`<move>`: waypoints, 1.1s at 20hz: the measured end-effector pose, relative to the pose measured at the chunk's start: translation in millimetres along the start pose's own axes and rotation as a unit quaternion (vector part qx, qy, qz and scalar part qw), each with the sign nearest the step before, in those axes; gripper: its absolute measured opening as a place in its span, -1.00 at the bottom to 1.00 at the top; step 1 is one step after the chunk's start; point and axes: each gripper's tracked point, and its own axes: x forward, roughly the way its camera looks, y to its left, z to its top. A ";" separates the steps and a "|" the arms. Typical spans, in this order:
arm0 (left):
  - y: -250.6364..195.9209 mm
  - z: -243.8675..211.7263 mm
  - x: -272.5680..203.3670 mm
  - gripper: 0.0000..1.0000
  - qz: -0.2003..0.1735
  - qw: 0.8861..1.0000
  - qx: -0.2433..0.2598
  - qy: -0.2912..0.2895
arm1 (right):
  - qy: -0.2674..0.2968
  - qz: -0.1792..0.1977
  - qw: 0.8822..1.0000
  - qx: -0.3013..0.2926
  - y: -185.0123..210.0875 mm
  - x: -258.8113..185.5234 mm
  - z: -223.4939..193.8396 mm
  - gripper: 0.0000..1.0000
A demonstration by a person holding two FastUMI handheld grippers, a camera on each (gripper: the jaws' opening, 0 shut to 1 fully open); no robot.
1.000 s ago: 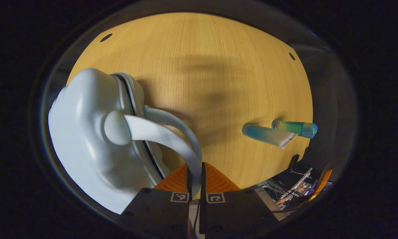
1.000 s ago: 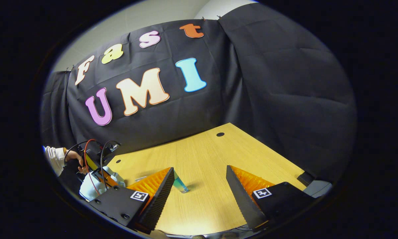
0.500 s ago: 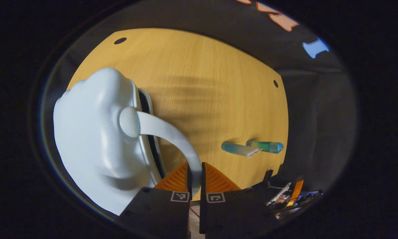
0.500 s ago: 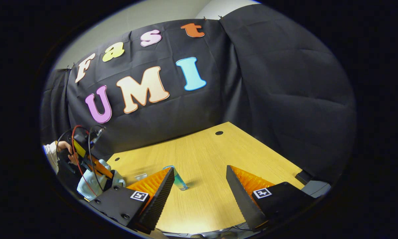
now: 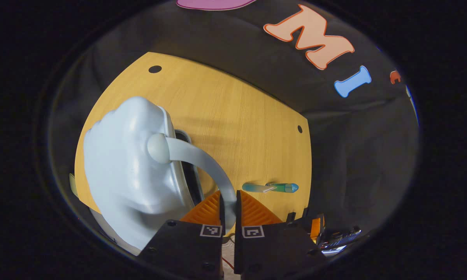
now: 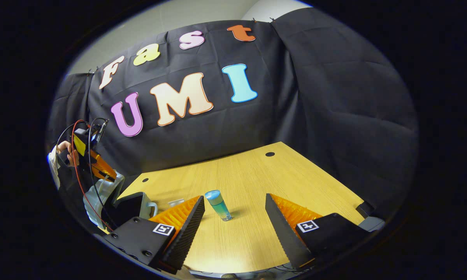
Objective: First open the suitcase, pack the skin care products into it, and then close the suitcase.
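A pale blue hard-shell suitcase [image 5: 128,167] stands on the wooden table [image 5: 237,116], its lid raised and a dark gap showing along the seam. My left gripper [image 5: 229,204] is shut on the lid's curved handle [image 5: 202,161]. Beyond it lie a blue-white tube [image 5: 257,188] and a green-blue bottle [image 5: 284,188]. In the right gripper view my right gripper [image 6: 233,217] hangs open above the table, with the blue-capped bottle [image 6: 219,204] lying on the wood between and beyond its fingers, untouched. At far left the suitcase [image 6: 101,194] stands partly open with the left gripper [image 6: 91,159] above it.
A person's hand [image 6: 64,149] holds the left gripper, with red and black cables trailing from it. The table [image 6: 257,175] has small round holes near its corners and bare wood on the right. Equipment clutter [image 5: 334,237] lies past the table's near edge.
My left gripper has risen with the handle, swinging the suitcase lid up and widening the gap. The right gripper stayed open, its view shifting only slightly.
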 end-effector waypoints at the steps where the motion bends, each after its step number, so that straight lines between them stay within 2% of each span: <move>1: -1.1 0.6 -7.1 -0.91 -0.013 1.000 -0.010 -0.008 | 0.000 0.001 1.000 -0.001 2.2 -0.9 -0.4 0.97; 4: 12.4 11.7 -38.7 -0.90 -0.035 0.998 -0.023 -0.039 | -0.001 0.011 1.000 -0.004 16.1 -3.5 -1.6 0.96; 8: 39.0 27.2 -84.0 -0.90 -0.026 0.996 -0.026 -0.081 | -0.006 0.022 1.000 -0.016 35.5 -6.1 -2.1 0.96; 13: 93.9 31.5 -144.1 -0.90 0.010 0.992 -0.030 -0.122 | -0.006 0.036 0.999 -0.026 59.5 -3.6 -5.5 0.97; 14: 108.6 30.4 -153.1 -0.90 0.018 0.991 -0.035 -0.128 | -0.006 0.039 0.999 -0.028 63.7 -3.3 -7.3 0.89; 16: 136.4 22.7 -167.7 -0.89 0.039 0.989 -0.032 -0.139 | -0.003 0.044 0.999 -0.031 72.4 -1.8 -10.1 0.97; 17: 150.2 17.8 -174.5 -0.89 0.053 0.987 -0.026 -0.146 | -0.002 0.046 0.998 -0.033 76.7 -0.4 -10.6 0.89; 18: 164.0 16.3 -181.5 -0.89 0.067 0.985 -0.021 -0.155 | -0.001 0.049 0.998 -0.034 81.0 1.2 -11.1 0.97; 19: 175.6 13.0 -187.4 -0.81 0.078 0.984 -0.016 -0.160 | 0.000 0.051 0.998 -0.034 85.3 2.0 -11.3 0.89; 20: 186.8 9.9 -193.3 -0.89 0.087 0.982 -0.015 -0.164 | 0.000 0.054 0.998 -0.035 89.5 2.6 -10.8 0.97; 22: 206.1 6.5 -199.3 -0.89 0.098 0.980 -0.015 -0.175 | 0.001 0.056 0.998 -0.039 95.4 2.3 -10.3 0.97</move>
